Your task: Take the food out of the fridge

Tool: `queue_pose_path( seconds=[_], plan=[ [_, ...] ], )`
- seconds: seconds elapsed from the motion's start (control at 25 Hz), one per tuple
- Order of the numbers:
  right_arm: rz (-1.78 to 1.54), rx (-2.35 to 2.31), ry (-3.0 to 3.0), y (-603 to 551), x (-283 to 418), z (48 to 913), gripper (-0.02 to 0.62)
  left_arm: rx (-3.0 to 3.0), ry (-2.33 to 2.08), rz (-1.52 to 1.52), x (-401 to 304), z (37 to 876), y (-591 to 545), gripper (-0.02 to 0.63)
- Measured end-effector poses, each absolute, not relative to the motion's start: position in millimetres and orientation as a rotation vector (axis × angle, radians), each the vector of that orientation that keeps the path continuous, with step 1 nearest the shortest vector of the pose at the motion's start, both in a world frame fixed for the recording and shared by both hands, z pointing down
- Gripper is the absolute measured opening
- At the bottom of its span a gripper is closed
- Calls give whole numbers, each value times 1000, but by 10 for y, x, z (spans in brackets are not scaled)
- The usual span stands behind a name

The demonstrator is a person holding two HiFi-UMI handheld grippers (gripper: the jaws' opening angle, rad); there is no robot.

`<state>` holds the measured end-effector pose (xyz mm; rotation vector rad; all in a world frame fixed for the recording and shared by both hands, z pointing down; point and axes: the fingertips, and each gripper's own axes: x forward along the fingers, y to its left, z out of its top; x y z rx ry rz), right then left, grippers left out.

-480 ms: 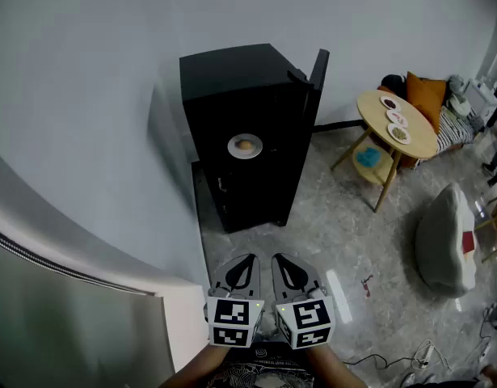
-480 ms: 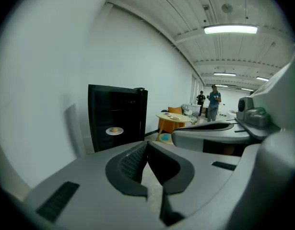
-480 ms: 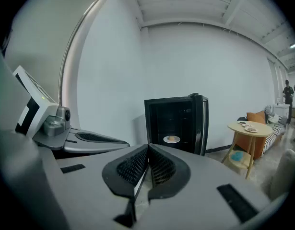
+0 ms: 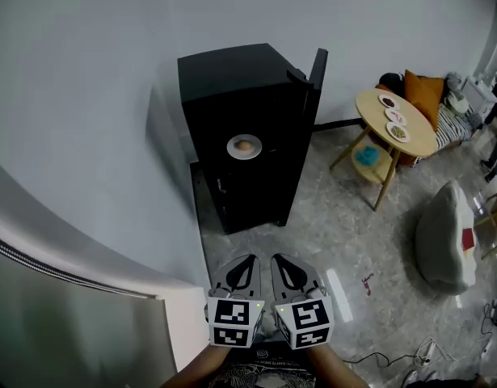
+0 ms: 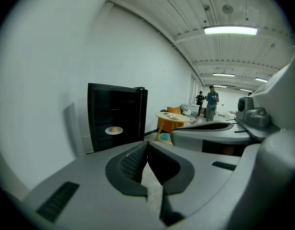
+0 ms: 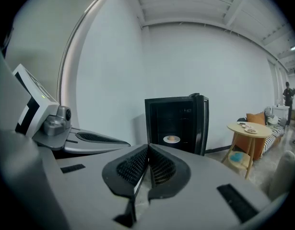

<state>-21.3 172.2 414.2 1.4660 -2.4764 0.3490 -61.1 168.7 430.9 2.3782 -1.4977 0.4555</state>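
Scene: A person stands in a bare white-walled room, facing a small black fridge (image 4: 248, 136) whose door (image 4: 318, 67) hangs open on the right.
Tools: The left gripper (image 4: 246, 262) and the right gripper (image 4: 279, 262) are held side by side low in front of the body, tilted slightly down. Each has its jaws pressed together on nothing.
Food: A small round orange-brown item sits on a white plate (image 4: 244, 145) on a shelf inside the fridge, about halfway up the cabinet.
Gap: The plate lies straight ahead of both grippers and well apart from them, with a stretch of grey marbled floor (image 4: 313, 233) between (neither tool is anywhere near it).
Risk, jaws: Both pairs would need to part before the reach. Arriving closed would likely push the plate deeper onto the shelf instead of taking it.
Risk, plate: A pinch on one edge of the rim looks likely to tip the plate, and the food could roll off inside the fridge or onto the floor.
Risk, door: The open door stands just right of the opening, so a wide swing of the right gripper could knock it.
Elsewhere: A round pale wooden table (image 4: 373, 111) holding other plates stands off to the right.
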Motion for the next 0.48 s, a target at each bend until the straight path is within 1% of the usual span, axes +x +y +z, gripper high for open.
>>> queue_pose_path(
  seconds=[0.48],
  plan=[
    [336,1474,-2459,1559,-315,4189,21,2393,-1476,445,-686,4332,1505,14]
  ],
)
